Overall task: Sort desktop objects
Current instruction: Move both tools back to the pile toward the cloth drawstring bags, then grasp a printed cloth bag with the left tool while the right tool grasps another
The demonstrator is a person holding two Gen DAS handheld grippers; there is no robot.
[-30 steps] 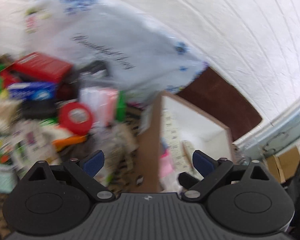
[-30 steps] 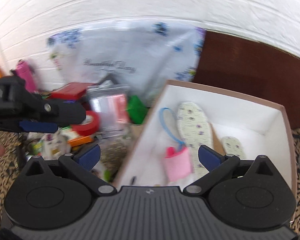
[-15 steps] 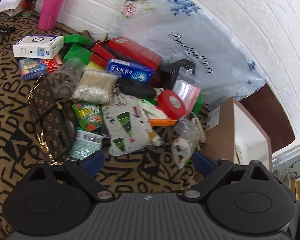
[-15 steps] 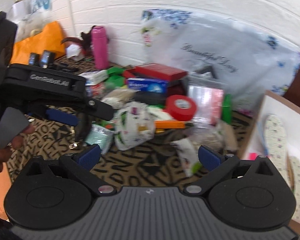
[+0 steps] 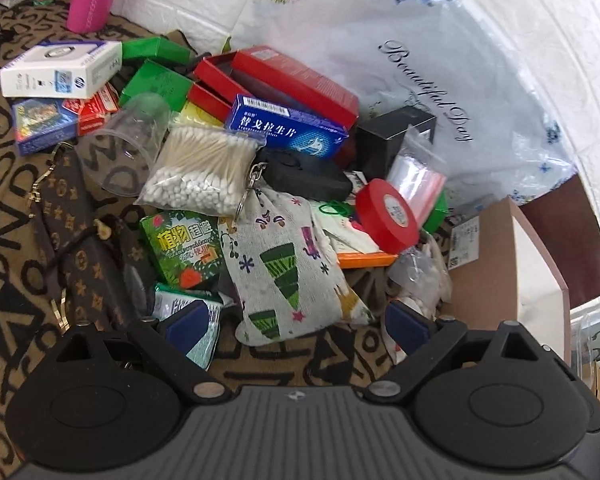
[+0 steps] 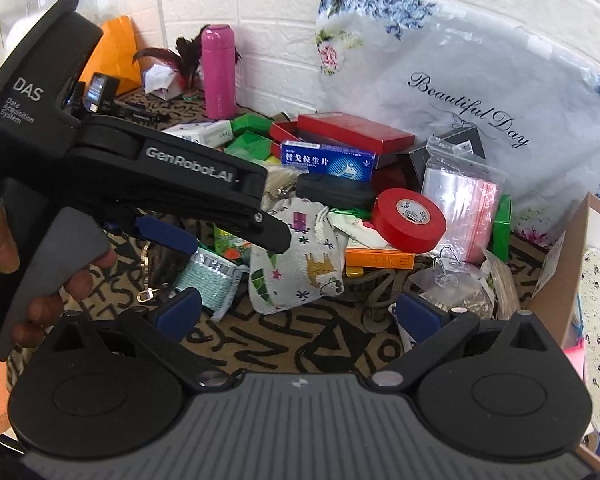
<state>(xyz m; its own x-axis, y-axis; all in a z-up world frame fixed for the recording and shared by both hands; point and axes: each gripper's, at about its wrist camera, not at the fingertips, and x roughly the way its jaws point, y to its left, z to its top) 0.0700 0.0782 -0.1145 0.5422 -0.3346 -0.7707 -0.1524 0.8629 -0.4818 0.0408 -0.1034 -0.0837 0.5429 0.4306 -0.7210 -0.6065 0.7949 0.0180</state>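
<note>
A heap of small items lies on a letter-print cloth. In the left wrist view my left gripper (image 5: 298,326) is open and empty, low over a white cloth pouch with green trees (image 5: 290,272). Around it lie a bag of cotton swabs (image 5: 202,170), a red tape roll (image 5: 388,216), a blue medicine box (image 5: 286,126) and a green packet (image 5: 186,248). In the right wrist view my right gripper (image 6: 300,316) is open and empty, short of the pouch (image 6: 298,264) and the tape roll (image 6: 410,220). The left gripper's body (image 6: 172,188) reaches in from the left.
A cardboard box (image 5: 508,268) stands at the right; it holds patterned insoles (image 6: 596,304). A brown monogram purse (image 5: 74,236), a clear cup (image 5: 126,144), red boxes (image 5: 296,80), a pink bottle (image 6: 218,72) and a floral bag (image 6: 472,80) against the white wall surround the heap.
Both grippers have swung left from the cardboard box to the heap. The left gripper has moved closer and lower over the cloth pouch. Both stay open.
</note>
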